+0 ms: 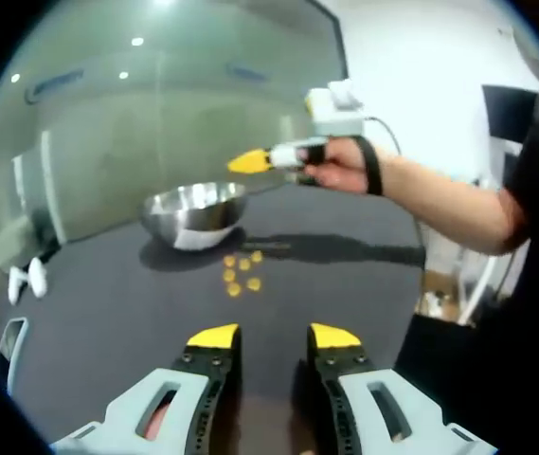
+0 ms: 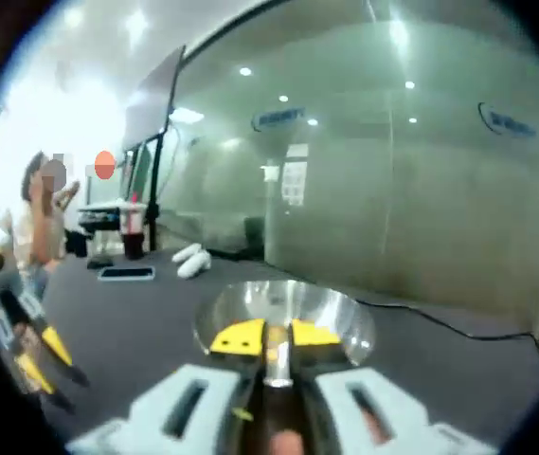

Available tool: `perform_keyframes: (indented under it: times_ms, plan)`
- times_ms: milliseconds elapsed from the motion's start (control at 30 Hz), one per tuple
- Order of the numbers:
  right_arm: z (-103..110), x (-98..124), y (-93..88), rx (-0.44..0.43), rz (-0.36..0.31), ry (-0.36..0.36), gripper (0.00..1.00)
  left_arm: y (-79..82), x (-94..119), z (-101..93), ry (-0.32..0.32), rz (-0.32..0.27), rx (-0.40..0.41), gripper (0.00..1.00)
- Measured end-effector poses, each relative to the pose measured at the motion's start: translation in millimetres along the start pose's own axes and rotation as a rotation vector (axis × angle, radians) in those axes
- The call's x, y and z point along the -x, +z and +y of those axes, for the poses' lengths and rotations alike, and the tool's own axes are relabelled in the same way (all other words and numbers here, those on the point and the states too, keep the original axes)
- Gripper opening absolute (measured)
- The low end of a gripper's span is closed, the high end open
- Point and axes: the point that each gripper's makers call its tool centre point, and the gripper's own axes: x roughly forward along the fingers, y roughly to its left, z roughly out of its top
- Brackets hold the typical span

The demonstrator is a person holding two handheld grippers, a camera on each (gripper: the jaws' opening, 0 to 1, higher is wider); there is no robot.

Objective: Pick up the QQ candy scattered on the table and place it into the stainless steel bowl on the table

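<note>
Two grippers work over a dark worktop (image 1: 108,322) that fills the lower half of the left gripper view. Next in size, the stainless steel bowl (image 1: 196,213) stands on it at about 11 o'clock from the left gripper (image 1: 274,336), whose yellow-tipped fingers are apart with nothing between them. In that view the right gripper (image 1: 250,161) hangs in a hand (image 1: 340,166) above the bowl's rim, at roughly 1 o'clock from the bowl. In the right gripper view the bowl (image 2: 345,322) lies directly under the right gripper (image 2: 277,337), whose fingers are nearly together on something small and orange; what it is cannot be told. Five loose pieces of QQ candy (image 1: 241,272) lie on the worktop just in front of the bowl, at 12 o'clock from the left gripper.
</note>
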Motion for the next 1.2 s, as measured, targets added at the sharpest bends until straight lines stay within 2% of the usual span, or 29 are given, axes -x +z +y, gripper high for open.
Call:
perform_keyframes:
  times_ms: [67, 133, 167, 233, 667, 900, 1033, 1100, 1200]
  plan:
    - [1, -6, -0.5, -0.006, 0.002, 0.005, 0.10, -0.4, 1, 0.7, 0.003, 0.000, 0.002, 0.30]
    - [-1, -9, 3.0, -0.030, -0.024, -0.005, 0.24, -0.9, 2, 1.2, 0.005, 0.001, 0.004, 0.30]
    - [-1, -10, 3.0, -0.032, -0.024, 0.003, 0.28, -1.3, 3, 1.6, 0.006, 0.003, 0.003, 0.30]
    - [0, -9, 2.6, -0.045, -0.025, 0.011, 0.25, -1.9, 3, 2.5, 0.008, 0.004, 0.002, 0.30]
    - [-6, 0, -4.1, -0.054, -0.006, 0.013, 0.23, -1.5, 0, 0.7, -0.003, 0.007, -0.002, 0.30]
    - [0, 23, -3.4, -0.024, -0.008, 0.043, 0.21, 0.2, 2, 1.3, -0.001, 0.003, -0.005, 0.30]
    - [3, 41, -2.1, -0.004, -0.019, 0.058, 0.21, -2.3, 2, 5.0, 0.006, 0.010, -0.008, 0.30]
    - [2, 51, 1.0, 0.023, -0.046, 0.043, 0.21, -0.9, 4, 9.5, 0.017, 0.006, -0.004, 0.30]
    - [4, 69, -2.6, 0.043, -0.054, 0.050, 0.21, 1.2, 5, 11.5, 0.022, -0.001, -0.004, 0.30]
